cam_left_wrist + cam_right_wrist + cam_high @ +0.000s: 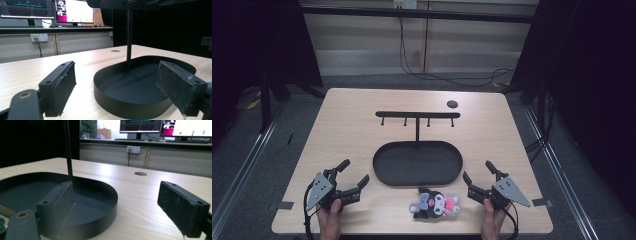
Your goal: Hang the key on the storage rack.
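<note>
A small plush toy (434, 204), black with a pink bow and white face, lies on the wooden table near its front edge, just below a black oval tray (417, 163). A black post with a hooked crossbar (417, 115) rises from the tray's far side. My left gripper (353, 173) rests at the front left, open and holding nothing, its jaws pointing at the tray (130, 103). At the front right my right gripper (478, 173) also stands open and holds nothing, with the tray (100, 195) ahead on its left and the toy beside it on the left.
A small dark round hole (452, 104) marks the table's far right part. Bare wood (347, 130) lies left of the tray and behind the stand. Monitors (62, 11) stand on a bench beyond the table. Tape tabs sit at the front corners.
</note>
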A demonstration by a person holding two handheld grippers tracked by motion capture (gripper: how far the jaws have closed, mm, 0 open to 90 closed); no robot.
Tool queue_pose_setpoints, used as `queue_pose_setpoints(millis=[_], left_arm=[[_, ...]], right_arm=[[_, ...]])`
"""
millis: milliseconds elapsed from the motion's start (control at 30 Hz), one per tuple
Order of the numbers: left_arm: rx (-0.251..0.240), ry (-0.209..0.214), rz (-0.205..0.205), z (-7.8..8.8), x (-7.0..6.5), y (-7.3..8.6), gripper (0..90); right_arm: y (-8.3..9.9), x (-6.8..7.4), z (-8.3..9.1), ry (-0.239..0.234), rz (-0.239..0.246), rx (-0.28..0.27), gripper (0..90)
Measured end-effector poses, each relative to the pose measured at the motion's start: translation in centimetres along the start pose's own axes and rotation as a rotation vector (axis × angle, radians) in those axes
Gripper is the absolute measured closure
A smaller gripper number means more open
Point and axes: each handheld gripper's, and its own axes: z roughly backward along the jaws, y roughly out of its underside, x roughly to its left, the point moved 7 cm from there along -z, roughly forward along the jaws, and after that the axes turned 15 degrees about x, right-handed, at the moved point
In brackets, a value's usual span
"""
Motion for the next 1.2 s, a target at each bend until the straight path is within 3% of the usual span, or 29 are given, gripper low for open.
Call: queue_pose_setpoints(millis=[100, 200, 467, 533, 667, 733, 800, 1000, 1100, 1200], left_arm=[[0.001, 0.000, 0.000, 0.0, 0.0, 0.0, 15.3], [0.003, 0.013, -0.015, 0.0, 0.0, 0.0, 15.3], [0.003, 0.012, -0.020, 0.0, 0.0, 0.0, 15.3], [0.003, 0.012, -0.020, 0.0, 0.0, 0.0, 15.3], [0.000, -0.001, 0.000, 0.0, 0.0, 0.0, 15.3], [0.001, -0.001, 0.000, 0.0, 0.0, 0.0, 15.3], [0.001, -0.001, -0.003, 0.0, 0.0, 0.0, 15.3], [-0.001, -0.001, -0.004, 0.0, 0.0, 0.0, 15.3], [0.000, -0.002, -0.003, 0.0, 0.0, 0.0, 15.3], [0.001, -0.002, -0.001, 0.0, 0.0, 0.0, 15.3]], right_arm=[[0.0, -0.1, -0.1, 0.020, -0.011, 0.012, 13.0], [0.1, -0.4, -0.2, -0.002, -0.048, 0.032, 12.8], [0.2, 0.1, -0.6, -0.048, -0.058, 0.103, 19.7], [0.2, 0.4, -0.8, -0.074, -0.035, 0.128, 27.9], [0.0, 1.0, -0.7, -0.071, 0.018, 0.181, 30.6], [-0.3, 1.3, -0.6, -0.081, 0.022, 0.194, 35.2], [-0.4, 1.5, -0.5, -0.102, 0.037, 0.216, 34.9], [-0.8, 2.7, -0.5, -0.216, 0.090, 0.279, 45.0], [-1.1, 3.0, -0.5, -0.217, 0.132, 0.262, 48.4], [-1.4, 3.4, -0.4, -0.250, 0.145, 0.305, 48.2]])
